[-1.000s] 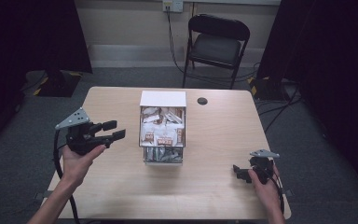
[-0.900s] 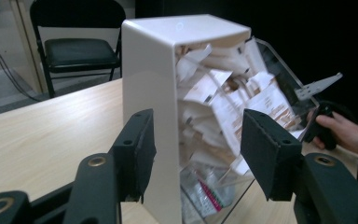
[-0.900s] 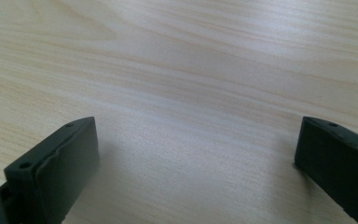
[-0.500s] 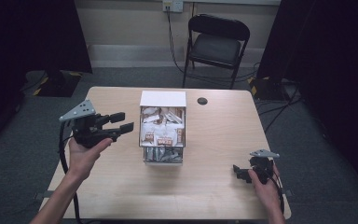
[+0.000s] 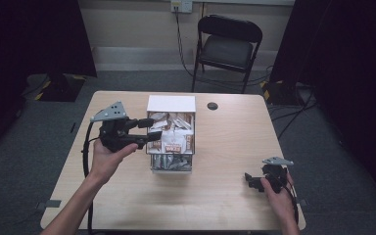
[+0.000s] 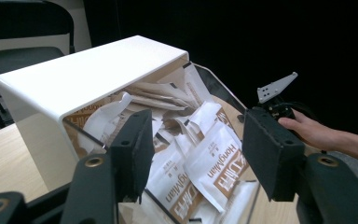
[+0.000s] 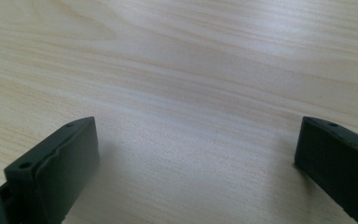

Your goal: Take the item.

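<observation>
Clear-walled rectangular box with glossy white lid [image 5: 171, 104] sitting mid-table, brimming with crinkled white-and-brown paper sachets [image 6: 214, 163] | left gripper [image 5: 149, 132] hovering at its rim, jaws apart, gripping nothing | right gripper [image 5: 251, 179] resting well apart on pale woodgrain table [image 7: 191, 93], jaws gaping.

the box [image 5: 171, 104] of packets [image 5: 172, 142] blocks mid worktop [image 5: 225, 147]; its white lid covers the far part, the near top lies open; bare wood surrounds it.

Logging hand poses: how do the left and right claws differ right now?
The left claw is raised, aimed level at the packet box; the right claw rests low near the table edge. The left faces sachets; the right faces bare wood. Both stand open, holding nothing.
</observation>
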Tool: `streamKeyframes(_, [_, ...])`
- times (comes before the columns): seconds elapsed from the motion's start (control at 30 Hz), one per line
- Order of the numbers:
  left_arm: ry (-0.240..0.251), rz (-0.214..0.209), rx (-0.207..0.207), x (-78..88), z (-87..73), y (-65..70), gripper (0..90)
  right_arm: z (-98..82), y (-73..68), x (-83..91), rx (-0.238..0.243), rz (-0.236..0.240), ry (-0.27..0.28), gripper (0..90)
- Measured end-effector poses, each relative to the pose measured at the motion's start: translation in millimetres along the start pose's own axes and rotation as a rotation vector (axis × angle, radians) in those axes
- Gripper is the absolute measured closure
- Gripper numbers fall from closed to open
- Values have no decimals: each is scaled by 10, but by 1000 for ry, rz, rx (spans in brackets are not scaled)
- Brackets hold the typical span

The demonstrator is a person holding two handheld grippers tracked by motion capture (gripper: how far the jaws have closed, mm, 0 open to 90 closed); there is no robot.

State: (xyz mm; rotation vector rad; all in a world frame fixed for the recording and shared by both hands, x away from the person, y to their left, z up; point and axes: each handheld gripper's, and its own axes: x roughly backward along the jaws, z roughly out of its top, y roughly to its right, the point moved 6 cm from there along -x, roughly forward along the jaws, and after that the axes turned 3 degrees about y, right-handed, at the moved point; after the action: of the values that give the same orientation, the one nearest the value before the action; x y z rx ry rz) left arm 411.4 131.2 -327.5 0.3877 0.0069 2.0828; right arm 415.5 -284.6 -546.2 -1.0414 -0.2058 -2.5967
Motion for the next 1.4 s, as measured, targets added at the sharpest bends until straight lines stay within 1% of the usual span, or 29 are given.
streamKeyframes(0.03, [2, -16, 2, -23, 2, 3, 448, 0, 0, 0, 0, 0, 0, 0])
streamKeyframes(0.07, [2, -16, 2, -23, 2, 3, 473, 0, 0, 0, 0, 0, 0, 0])
streamKeyframes(0.17, [1, -39, 5, -80, -7, 11, 490, 0, 0, 0, 0, 0, 0, 0])
streamKeyframes(0.2, [-7, -40, 1, -92, -15, 12, 503, 0, 0, 0, 0, 0, 0, 0])
streamKeyframes(0.23, [-20, -39, -14, -120, -38, 17, 537, 0, 0, 0, 0, 0, 0, 0])
streamKeyframes(0.27, [-21, -45, -11, -131, -49, 19, 543, 0, 0, 0, 0, 0, 0, 0])
streamKeyframes(0.4, [-24, -42, -6, -161, -70, 3, 576, 0, 0, 0, 0, 0, 0, 0])
streamKeyframes(0.43, [-30, -52, -5, -178, -78, 2, 591, 0, 0, 0, 0, 0, 0, 0])
streamKeyframes(0.47, [-30, -52, -5, -178, -78, 2, 609, 0, 0, 0, 0, 0, 0, 0])
streamKeyframes(0.53, [-35, -54, -8, -201, -88, -1, 623, 0, 0, 0, 0, 0, 0, 0])
streamKeyframes(0.67, [-37, -66, 12, -241, -112, -32, 635, 0, 0, 0, 0, 0, 0, 0])
streamKeyframes(0.7, [-47, -69, 11, -254, -135, -43, 646, 0, 0, 0, 0, 0, 0, 0])
streamKeyframes(0.73, [-47, -69, 11, -254, -135, -43, 662, 0, 0, 0, 0, 0, 0, 0])
streamKeyframes(0.83, [-50, -75, 10, -285, -141, -36, 665, 0, 0, 0, 0, 1, 0, 0])
streamKeyframes(0.9, [-62, -78, -1, -312, -150, -29, 670, 0, 0, 0, 0, 1, 0, 0])
streamKeyframes(1.0, [-72, -88, -3, -339, -162, -21, 686, 0, 0, 0, 0, 1, 0, 0])
streamKeyframes(1.07, [-77, -86, -16, -352, -168, -15, 690, 0, 0, 0, 0, 1, 0, 0])
streamKeyframes(1.13, [-77, -88, -15, -356, -166, -11, 680, 0, 0, 0, 0, 1, 0, 0])
streamKeyframes(1.2, [-89, -56, -39, -367, -170, 0, 683, 0, 0, 0, 1, 1, 0, 0])
streamKeyframes(1.27, [-89, -56, -40, -377, -168, 13, 649, 0, 0, 0, 0, 0, 0, 0])
streamKeyframes(1.3, [-91, -62, -39, -392, -165, 24, 649, 0, 0, 0, 0, 1, 0, 0])
streamKeyframes(1.33, [-97, -46, -50, -397, -166, 21, 656, 0, 1, 0, 1, 0, 0, 0])
streamKeyframes(1.37, [-100, -51, -49, -391, -168, 14, 666, 0, 0, 0, 1, 0, 0, 0])
streamKeyframes(1.4, [-100, -51, -49, -391, -168, 14, 708, 0, 0, 0, 1, 0, 0, 0])
